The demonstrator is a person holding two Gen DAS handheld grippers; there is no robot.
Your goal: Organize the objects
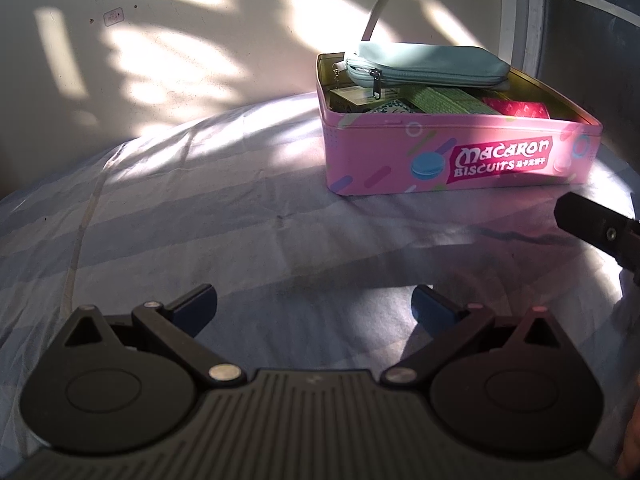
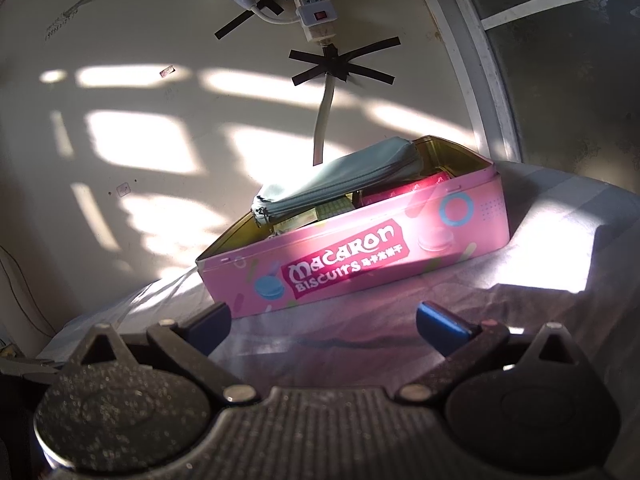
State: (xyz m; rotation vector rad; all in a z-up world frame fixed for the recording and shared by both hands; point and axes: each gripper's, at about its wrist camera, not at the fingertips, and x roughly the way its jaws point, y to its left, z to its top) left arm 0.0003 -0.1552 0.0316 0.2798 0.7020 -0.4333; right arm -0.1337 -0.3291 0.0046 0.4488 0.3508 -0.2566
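Note:
A pink "Macaron Biscuits" tin (image 1: 460,156) stands open on the striped bedsheet, at the upper right of the left wrist view; it also shows in the right wrist view (image 2: 360,264). A pale teal zip pouch (image 1: 424,66) lies on top of its contents, also seen from the right wrist (image 2: 340,184). Under it are green packets (image 1: 448,100) and a red packet (image 1: 516,109). My left gripper (image 1: 314,308) is open and empty, well short of the tin. My right gripper (image 2: 324,324) is open and empty, just in front of the tin; one of its fingers (image 1: 592,224) enters the left wrist view.
The striped bedsheet (image 1: 200,220) spreads left and front of the tin. Behind is a cream wall with a taped power strip (image 2: 314,12) and a white cable (image 2: 324,120) hanging toward the tin. A window frame (image 2: 480,80) stands at the right.

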